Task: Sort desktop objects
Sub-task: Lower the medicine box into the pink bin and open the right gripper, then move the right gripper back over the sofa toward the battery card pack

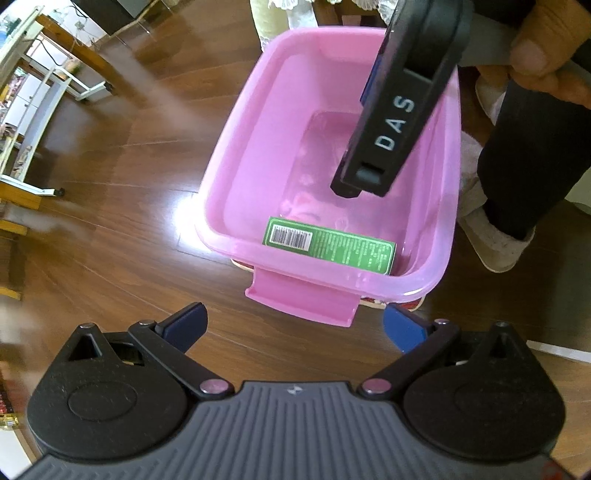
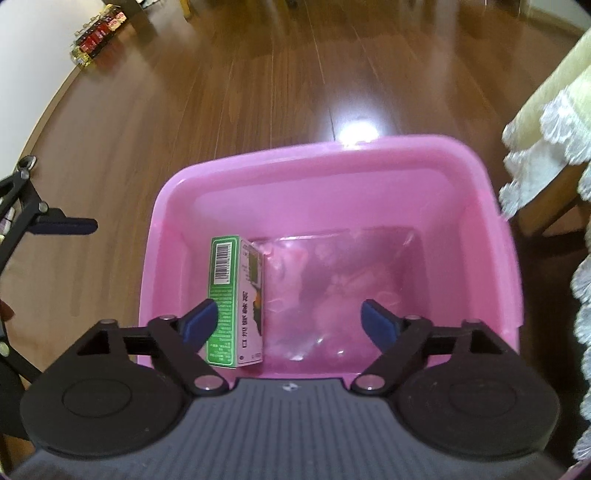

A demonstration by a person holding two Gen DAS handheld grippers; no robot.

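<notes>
A pink plastic bin (image 1: 236,155) (image 2: 332,177) stands on the wooden floor. A green box with a barcode (image 1: 328,245) (image 2: 232,295) lies inside it against one wall. My left gripper (image 1: 295,325) is open just outside the bin's handle side, with nothing between its fingers. My right gripper (image 2: 290,321) is open above the bin's inside, and the green box lies below its left finger. In the left wrist view the right gripper's black body (image 1: 399,110) hangs over the bin, held by a hand (image 1: 543,48). In the right wrist view a finger of the left gripper (image 2: 62,225) shows at the left edge.
A person's legs in dark trousers and light slippers (image 1: 498,240) stand right of the bin. A lace-edged cloth (image 2: 546,147) hangs by the bin's far side. White furniture frames (image 1: 48,81) stand at the left. Red packages (image 2: 99,33) sit by the far wall.
</notes>
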